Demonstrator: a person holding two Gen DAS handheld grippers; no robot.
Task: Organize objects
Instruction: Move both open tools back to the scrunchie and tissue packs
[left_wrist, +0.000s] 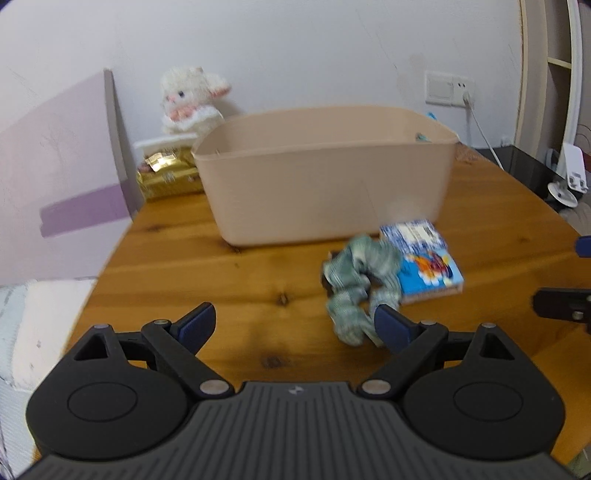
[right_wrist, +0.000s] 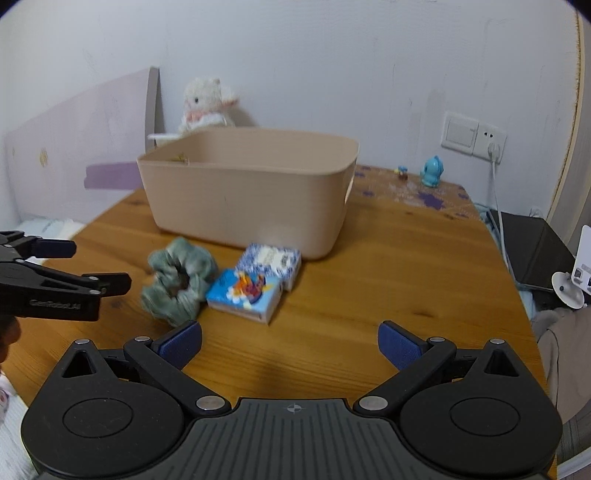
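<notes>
Barely started: green ruffled fabric scrunchie (right_wrist: 179, 282) and blue printed cardboard boxes (right_wrist: 255, 284) lie on wooden surface (right_wrist: 369, 295), outside beige plastic bin (right_wrist: 243, 199). Left claw (left_wrist: 293, 326), right claw (right_wrist: 290, 345) both released, empty.

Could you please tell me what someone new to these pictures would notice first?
A large beige plastic bin stands mid-table on the wooden table. In front of it lie a green fabric scrunchie touching a blue printed tissue pack. Both the left claw and right claw hover open, holding nothing.
</notes>
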